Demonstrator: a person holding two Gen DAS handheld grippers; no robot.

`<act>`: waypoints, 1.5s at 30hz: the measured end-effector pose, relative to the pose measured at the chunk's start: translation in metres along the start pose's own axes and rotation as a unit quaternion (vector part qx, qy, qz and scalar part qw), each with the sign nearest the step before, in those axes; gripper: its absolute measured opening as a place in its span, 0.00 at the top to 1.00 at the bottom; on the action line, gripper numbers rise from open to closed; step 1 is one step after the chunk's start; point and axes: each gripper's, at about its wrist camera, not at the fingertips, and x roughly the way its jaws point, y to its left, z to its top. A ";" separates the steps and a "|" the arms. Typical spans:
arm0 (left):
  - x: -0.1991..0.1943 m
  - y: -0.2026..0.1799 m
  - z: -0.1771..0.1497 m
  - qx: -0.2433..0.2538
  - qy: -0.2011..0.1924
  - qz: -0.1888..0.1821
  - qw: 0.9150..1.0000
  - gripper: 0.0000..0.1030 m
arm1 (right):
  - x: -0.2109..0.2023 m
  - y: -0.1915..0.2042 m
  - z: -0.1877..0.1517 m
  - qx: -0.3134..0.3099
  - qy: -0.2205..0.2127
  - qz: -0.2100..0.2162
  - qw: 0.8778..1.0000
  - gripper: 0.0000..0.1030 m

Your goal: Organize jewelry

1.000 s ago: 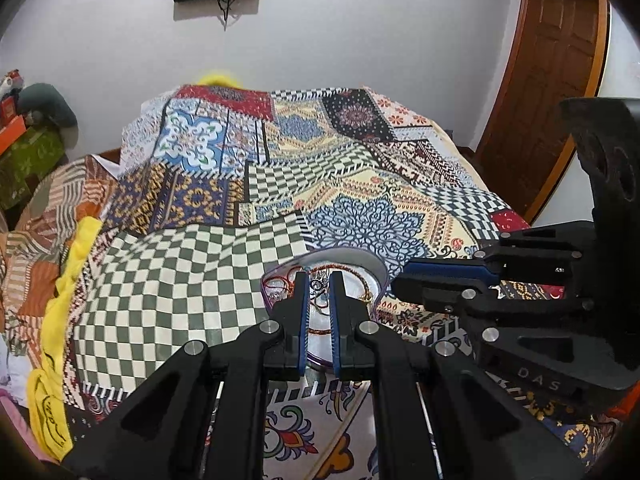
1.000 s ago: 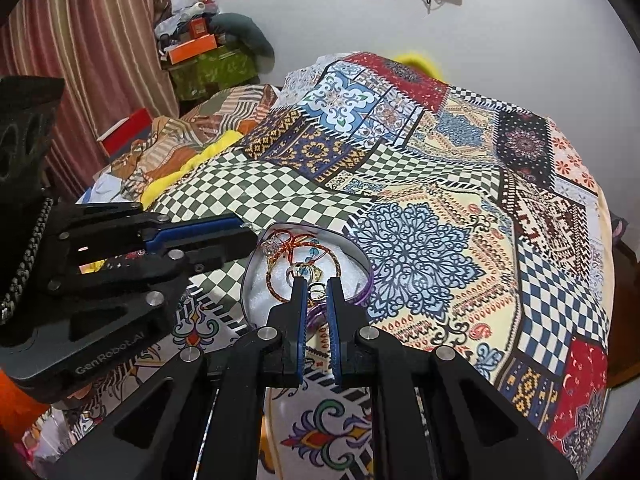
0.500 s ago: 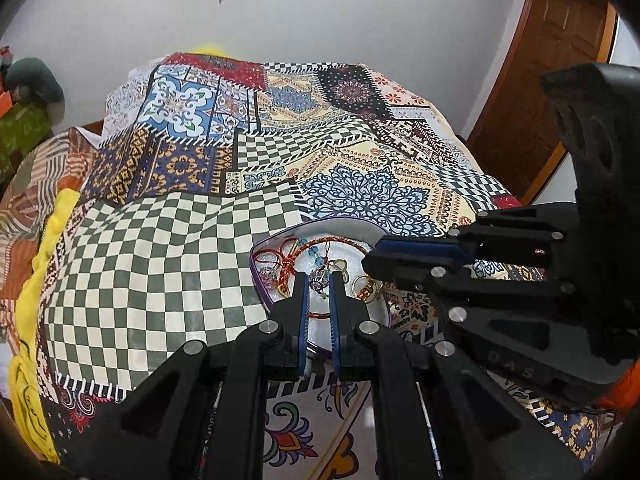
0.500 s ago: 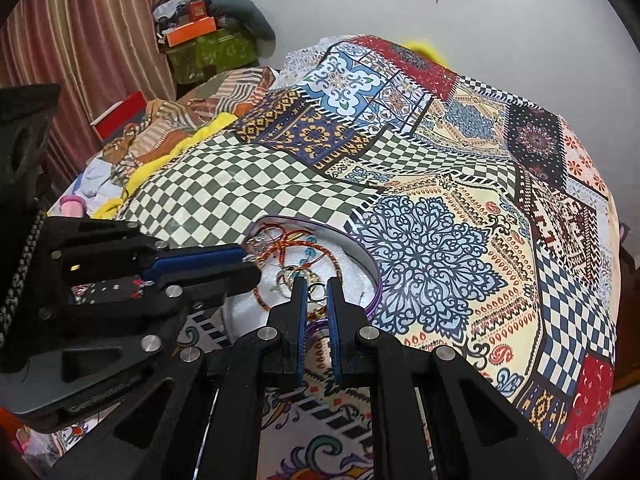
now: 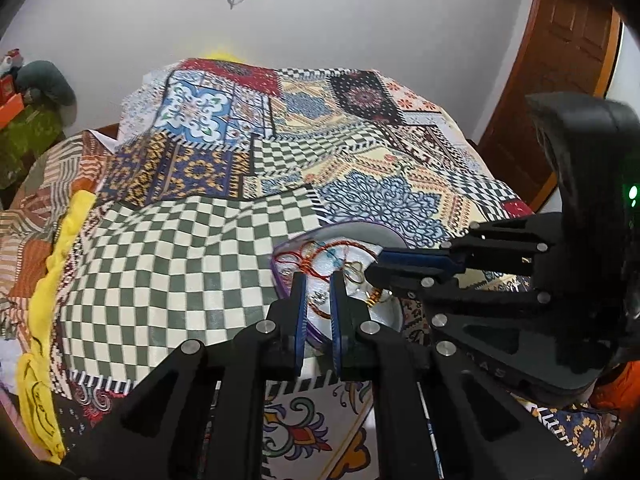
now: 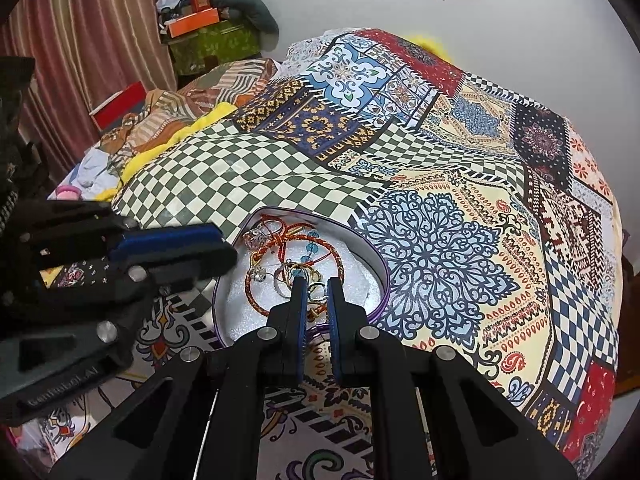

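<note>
Fingers of the right gripper [image 6: 316, 282] stand nearly clenched, a narrow slot between them, tips down in the jewelry pile; several small rings [image 6: 316, 286] lie in that slot, but whether the pads actually pinch one cannot be told. Fingers of the left gripper [image 5: 318, 278] are likewise almost closed with a slim gap, poised over the near rim of the dish and grasping nothing visible. The jewelry sits in 1 shallow white dish [image 6: 362, 280] with a purple rim, resting on the patchwork bedspread [image 6: 440, 220] of the bed. Judged step: singling 1 ring out of the tangle. To do it well, the right fingers should open slightly, straddle a single ring clear of the cords, close firmly, then lift slowly so no thread trails along; the left gripper could steady the dish rim against sliding on the soft bedding. Count, as far as visible: 1 braided orange cord bracelet [image 6: 256, 300], 1 red thread cord with blue beads [image 6: 310, 236], 1 clear-stone ring [image 6: 255, 236] at the far side, and roughly 4 to 5 gold and silver rings clustered at the right fingertips; overlap prevents an exact tally.
</note>
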 end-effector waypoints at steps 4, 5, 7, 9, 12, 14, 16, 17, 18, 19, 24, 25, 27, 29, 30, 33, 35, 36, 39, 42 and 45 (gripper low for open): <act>-0.009 0.003 0.002 -0.006 -0.010 0.007 1.000 0.84 | -0.001 0.001 0.001 -0.003 0.004 -0.013 1.000 0.81; -0.011 0.003 0.003 -0.006 -0.013 0.009 1.000 0.84 | -0.003 0.001 0.001 -0.003 0.001 -0.017 1.000 0.79; -0.017 0.003 0.004 -0.006 -0.016 0.011 1.000 0.84 | -0.007 0.001 0.002 -0.004 -0.004 -0.023 1.000 0.75; -0.022 0.003 0.004 -0.007 -0.018 0.012 1.000 0.84 | -0.015 0.002 0.002 -0.004 -0.010 -0.028 1.000 0.75; -0.034 0.000 0.006 -0.006 -0.025 0.013 1.000 0.84 | -0.032 0.005 0.004 -0.002 -0.025 -0.032 0.999 0.75; -0.045 -0.004 0.008 -0.005 -0.033 0.013 0.999 0.84 | -0.047 0.008 0.005 -0.002 -0.038 -0.037 0.999 0.75; -0.059 -0.008 0.010 -0.003 -0.044 0.011 0.999 0.84 | -0.064 0.013 0.006 -0.002 -0.054 -0.042 0.998 0.75; -0.066 -0.011 0.011 -0.001 -0.049 0.011 0.999 0.84 | -0.076 0.016 0.006 -0.001 -0.065 -0.045 0.997 0.75; -0.076 -0.014 0.013 0.000 -0.057 0.009 0.998 0.84 | -0.087 0.018 0.006 0.001 -0.074 -0.047 0.996 0.75; -0.087 -0.018 0.014 0.004 -0.066 0.009 0.998 0.84 | -0.097 0.021 0.007 0.002 -0.083 -0.048 0.995 0.75; -0.146 -0.040 0.018 0.025 -0.121 0.019 0.992 0.83 | -0.169 0.036 0.003 0.016 -0.157 -0.057 0.986 0.75; -0.164 -0.045 0.017 0.028 -0.140 0.022 0.990 0.83 | -0.183 0.040 0.002 0.019 -0.172 -0.059 0.983 0.75; -0.190 -0.052 0.016 0.030 -0.167 0.022 0.985 0.80 | -0.219 0.051 -0.004 0.024 -0.213 -0.063 0.975 0.75; -0.222 -0.057 0.012 0.027 -0.200 0.017 0.979 0.76 | -0.249 0.063 -0.011 0.026 -0.252 -0.070 0.965 0.75; -0.238 -0.060 0.009 0.025 -0.218 0.015 0.976 0.76 | -0.266 0.070 -0.016 0.027 -0.274 -0.073 0.959 0.75; -0.282 -0.067 -0.003 0.024 -0.267 0.019 0.963 0.75 | -0.307 0.091 -0.034 0.031 -0.335 -0.078 0.938 0.75; -0.305 -0.074 -0.012 0.023 -0.295 0.024 0.955 0.68 | -0.328 0.103 -0.047 0.033 -0.366 -0.088 0.926 0.75; -0.317 -0.077 -0.018 0.024 -0.309 0.027 0.950 0.66 | -0.333 0.107 -0.051 0.034 -0.376 -0.093 0.921 0.75; -0.339 -0.087 -0.034 0.029 -0.335 0.038 0.941 0.60 | -0.352 0.124 -0.069 0.041 -0.408 -0.112 0.905 0.66; -0.354 -0.095 -0.051 0.030 -0.356 0.057 0.932 0.46 | -0.357 0.132 -0.079 0.052 -0.425 -0.117 0.896 0.46; -0.359 -0.100 -0.062 0.025 -0.363 0.063 0.929 0.21 | -0.352 0.131 -0.083 0.067 -0.429 -0.127 0.892 0.35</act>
